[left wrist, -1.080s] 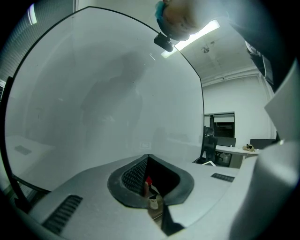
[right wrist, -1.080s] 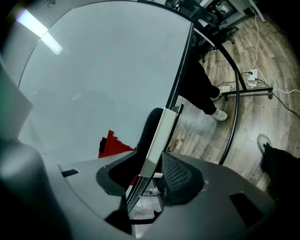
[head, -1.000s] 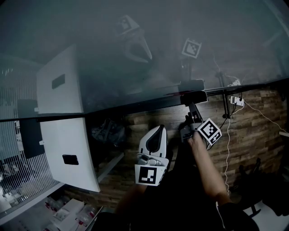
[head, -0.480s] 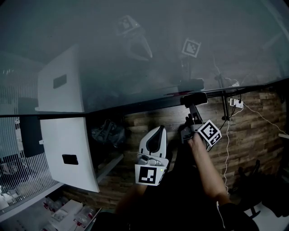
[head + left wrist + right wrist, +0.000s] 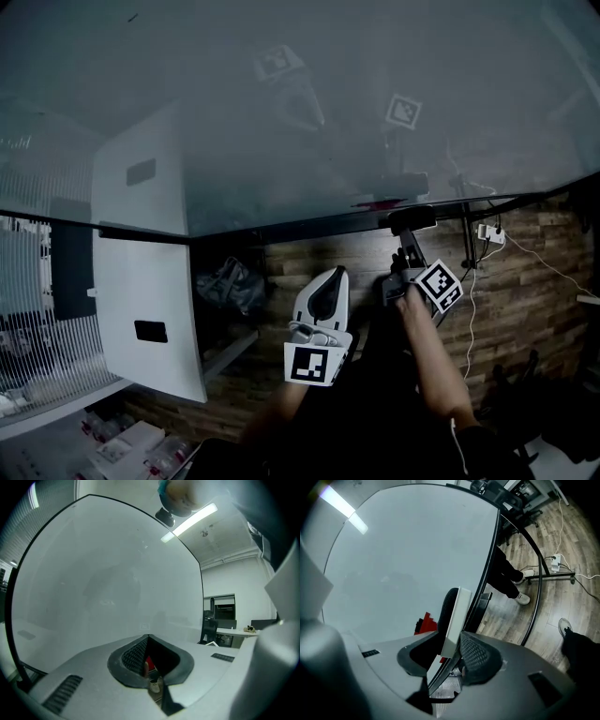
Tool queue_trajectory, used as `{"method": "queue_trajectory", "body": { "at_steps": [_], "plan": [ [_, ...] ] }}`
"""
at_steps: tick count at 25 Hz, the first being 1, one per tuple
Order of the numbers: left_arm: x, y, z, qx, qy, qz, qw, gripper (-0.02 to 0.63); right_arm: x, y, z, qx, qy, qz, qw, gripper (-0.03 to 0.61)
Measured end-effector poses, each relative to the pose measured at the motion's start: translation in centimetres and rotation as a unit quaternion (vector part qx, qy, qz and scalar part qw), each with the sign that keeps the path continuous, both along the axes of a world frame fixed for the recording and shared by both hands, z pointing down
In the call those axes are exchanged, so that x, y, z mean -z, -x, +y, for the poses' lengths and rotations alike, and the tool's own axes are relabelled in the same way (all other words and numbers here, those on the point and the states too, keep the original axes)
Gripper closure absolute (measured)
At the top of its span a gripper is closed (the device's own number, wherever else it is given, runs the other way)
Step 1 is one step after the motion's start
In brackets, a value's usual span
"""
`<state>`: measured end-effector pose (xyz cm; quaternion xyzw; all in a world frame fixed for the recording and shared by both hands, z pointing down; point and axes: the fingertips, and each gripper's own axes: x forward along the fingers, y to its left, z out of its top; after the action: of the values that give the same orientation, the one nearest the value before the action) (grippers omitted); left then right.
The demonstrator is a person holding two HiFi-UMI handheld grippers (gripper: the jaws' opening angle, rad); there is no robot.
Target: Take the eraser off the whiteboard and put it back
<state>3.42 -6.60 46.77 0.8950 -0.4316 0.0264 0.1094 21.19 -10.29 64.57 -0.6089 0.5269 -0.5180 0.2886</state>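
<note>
Between the jaws of the right gripper (image 5: 448, 641) stands the eraser (image 5: 457, 613), edge-on to that gripper's camera, its dark felt face towards the left jaw and its white back against the meshed pad of the right jaw. The jaws have just been closing and now pinch the eraser from both faces. The eraser is at the black-framed lower edge of the whiteboard (image 5: 408, 550), with its felt side turned to the board's face; whether the felt touches the board cannot be told. Just left of the gripped eraser a small red thing (image 5: 424, 623) shows at the board's face. In the head view the hand (image 5: 412, 302) that bears this gripper reaches up to the board's lower edge, with the marker cube (image 5: 439, 286) just right of the wrist.

To the left of the right gripper and nearer the person, the left gripper (image 5: 149, 638) hangs short of the board and points at its face. Its jaw tips meet, with nothing caught in them.

Beyond the right gripper, past the board's frame, lies a wood-plank floor (image 5: 562, 531). On it are a white power strip (image 5: 555, 564) with its cable, and a person's legs (image 5: 506, 576) in dark trousers and light shoes. Far left of both grippers in the head view stands a white panel (image 5: 141, 300) with a small dark rectangle on it.
</note>
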Motion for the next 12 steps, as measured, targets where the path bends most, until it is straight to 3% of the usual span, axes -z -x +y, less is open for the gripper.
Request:
{"method": "queue_trajectory", "body": {
  "at_steps": [12],
  "plan": [
    [2.9,2.7,1.9,0.002,-0.012,0.020,0.9997,0.614,5.9,1.5,1.9,0.022,-0.041,0.057,0.997,0.430]
  ]
}}
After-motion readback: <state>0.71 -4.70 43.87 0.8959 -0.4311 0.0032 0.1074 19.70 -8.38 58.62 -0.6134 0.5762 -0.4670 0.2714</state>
